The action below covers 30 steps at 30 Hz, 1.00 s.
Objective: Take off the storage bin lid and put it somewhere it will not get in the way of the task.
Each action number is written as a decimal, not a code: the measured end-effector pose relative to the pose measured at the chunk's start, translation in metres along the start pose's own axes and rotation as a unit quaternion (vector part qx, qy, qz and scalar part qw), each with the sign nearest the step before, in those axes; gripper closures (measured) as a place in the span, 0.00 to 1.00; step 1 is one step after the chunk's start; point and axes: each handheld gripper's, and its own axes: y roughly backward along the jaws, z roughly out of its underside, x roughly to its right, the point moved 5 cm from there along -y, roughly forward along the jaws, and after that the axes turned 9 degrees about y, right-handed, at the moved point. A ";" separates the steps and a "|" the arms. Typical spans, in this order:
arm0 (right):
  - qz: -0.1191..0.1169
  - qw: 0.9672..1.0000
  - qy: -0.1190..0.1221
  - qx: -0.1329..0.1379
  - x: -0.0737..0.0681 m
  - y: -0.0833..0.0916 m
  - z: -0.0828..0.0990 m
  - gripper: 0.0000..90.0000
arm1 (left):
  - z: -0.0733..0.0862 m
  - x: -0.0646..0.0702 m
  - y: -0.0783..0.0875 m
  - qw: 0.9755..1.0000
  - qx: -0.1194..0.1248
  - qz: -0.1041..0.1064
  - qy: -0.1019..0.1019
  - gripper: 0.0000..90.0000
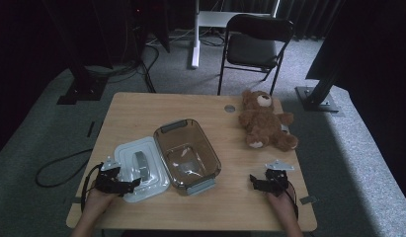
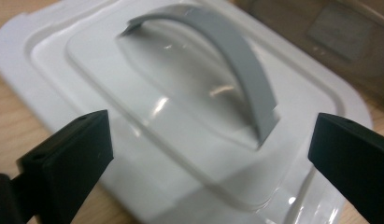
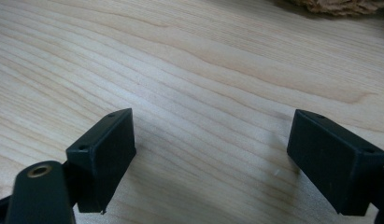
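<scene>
Left fingers [image 2: 73,154] spread wide, nothing between them, hanging over the near edge of the white lid [image 1: 141,170]. The left gripper [image 1: 125,186] sits at the lid's near-left corner in the high view.

Lid lies flat on the tabletop [image 1: 141,113], left of centre, handle side up, its right edge just beside or touching the container. It looks like thin moulded plastic: light, fairly stiff, glossy, so probably slippery on the flat faces and rim. The grey arched handle [image 2: 241,70] rises clear of the recess; best place to pinch, across its narrow width near the crown. An edge grip would likely let the lid tilt or slide out.

Clear brown container [image 1: 187,153] is open beside it, centre of the tabletop, grey latches at both ends. Rigid and light, so it may skid if the lid is pressed down off-centre. Can't tell what the pale bits inside are.

Teddy bear [image 1: 265,121] lies far right, well apart.

Right gripper [image 1: 263,183] is near the front right edge, fingers [image 3: 337,158] spread, over bare wood.
</scene>
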 end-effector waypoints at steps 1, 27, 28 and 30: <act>0.000 1.000 0.000 0.000 0.000 0.000 0.000 0.16 | 0.001 -0.003 0.001 1.000 0.006 -0.008 0.006 0.01; -0.006 1.000 0.006 0.001 -0.001 0.000 0.000 0.16 | 0.031 -0.059 0.021 0.981 0.022 -0.170 0.086 0.01; -0.006 1.000 0.006 0.001 -0.001 0.000 0.000 0.16 | 0.031 -0.059 0.021 0.981 0.022 -0.170 0.086 0.01; -0.006 1.000 0.006 0.001 -0.001 0.000 0.000 0.16 | 0.032 -0.061 0.019 0.981 0.018 -0.175 0.084 0.01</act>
